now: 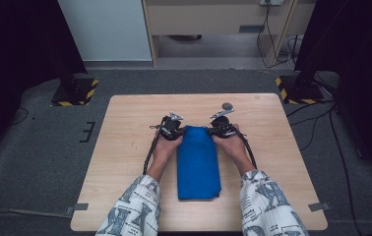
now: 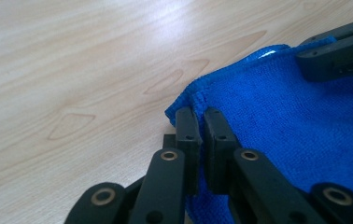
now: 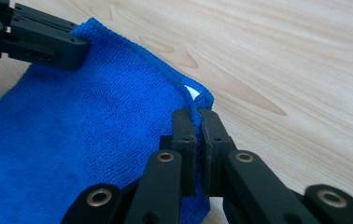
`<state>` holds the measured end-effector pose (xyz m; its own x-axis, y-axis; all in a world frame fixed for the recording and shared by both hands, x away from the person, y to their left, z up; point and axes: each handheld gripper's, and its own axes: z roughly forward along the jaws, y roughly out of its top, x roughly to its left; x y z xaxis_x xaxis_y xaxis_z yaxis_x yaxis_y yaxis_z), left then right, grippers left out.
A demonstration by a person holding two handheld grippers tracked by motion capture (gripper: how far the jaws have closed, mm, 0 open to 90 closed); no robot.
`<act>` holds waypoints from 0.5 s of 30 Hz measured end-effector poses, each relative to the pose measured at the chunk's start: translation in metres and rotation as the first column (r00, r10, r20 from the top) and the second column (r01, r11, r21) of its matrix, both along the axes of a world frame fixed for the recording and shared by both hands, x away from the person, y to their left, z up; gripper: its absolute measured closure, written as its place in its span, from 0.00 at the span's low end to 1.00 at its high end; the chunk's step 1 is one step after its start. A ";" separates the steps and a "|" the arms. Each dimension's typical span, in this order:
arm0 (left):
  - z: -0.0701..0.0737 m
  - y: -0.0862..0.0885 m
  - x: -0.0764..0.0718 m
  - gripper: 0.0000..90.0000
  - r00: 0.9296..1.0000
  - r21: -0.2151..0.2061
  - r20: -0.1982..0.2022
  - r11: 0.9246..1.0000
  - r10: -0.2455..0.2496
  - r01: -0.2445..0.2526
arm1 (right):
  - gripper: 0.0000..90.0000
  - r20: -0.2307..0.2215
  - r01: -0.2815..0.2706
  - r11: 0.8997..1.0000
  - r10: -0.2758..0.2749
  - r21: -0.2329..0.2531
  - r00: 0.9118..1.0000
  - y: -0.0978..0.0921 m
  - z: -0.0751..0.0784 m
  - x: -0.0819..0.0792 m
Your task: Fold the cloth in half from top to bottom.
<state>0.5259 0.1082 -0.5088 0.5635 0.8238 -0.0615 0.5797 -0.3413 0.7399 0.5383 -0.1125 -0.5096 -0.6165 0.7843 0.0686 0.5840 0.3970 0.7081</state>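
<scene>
You are working at a light wooden table (image 1: 125, 162) with a pale grain that fills the middle of the high view, standing on grey carpet. A folded blue cloth (image 1: 198, 164) lies flat on it just below the centre of the frame, its long side running from near your edge toward the far edge. A small dark round disc (image 1: 228, 106) rests on the wood above the centre, near the table's far edge and apart from the cloth.
</scene>
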 end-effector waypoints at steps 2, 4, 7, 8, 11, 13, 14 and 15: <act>0.004 -0.001 -0.003 0.95 1.000 -0.007 0.005 1.000 -0.004 0.004 | 0.96 0.013 0.005 1.000 -0.005 0.005 1.000 -0.002 0.005 -0.004; 0.010 -0.002 -0.006 0.95 1.000 0.004 0.022 1.000 -0.010 0.010 | 0.96 0.026 0.009 1.000 -0.010 0.014 1.000 -0.004 0.009 -0.007; 0.018 -0.002 -0.013 0.95 0.999 -0.015 0.042 1.000 -0.009 0.009 | 0.97 0.050 0.000 0.999 -0.001 0.033 0.999 -0.008 0.015 -0.015; 0.021 -0.002 -0.016 0.95 0.999 -0.013 0.047 1.000 -0.013 0.014 | 0.96 0.055 -0.001 0.999 -0.001 0.036 0.998 -0.008 0.016 -0.016; 0.029 -0.002 -0.022 0.96 0.997 -0.011 0.069 1.000 -0.018 0.019 | 0.97 0.063 0.005 0.999 -0.009 0.053 0.998 -0.010 0.019 -0.023; 0.033 -0.001 -0.024 0.96 0.997 -0.014 0.076 1.000 -0.016 0.017 | 0.97 0.070 0.005 0.998 -0.009 0.061 0.997 -0.010 0.021 -0.027; 0.035 0.000 -0.025 0.96 0.996 -0.013 0.082 1.000 -0.017 0.018 | 0.97 0.075 0.004 0.998 -0.009 0.065 0.997 -0.010 0.023 -0.028; 0.036 0.001 -0.025 0.96 0.996 -0.019 0.086 1.000 -0.013 0.014 | 0.97 0.079 0.005 0.997 -0.011 0.072 0.997 -0.009 0.025 -0.030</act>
<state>0.5008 0.1093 -0.4723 0.5786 0.8151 -0.0283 0.5094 -0.3341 0.7930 0.5087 -0.1220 -0.4842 -0.6159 0.7842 0.0760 0.5280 0.3392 0.7785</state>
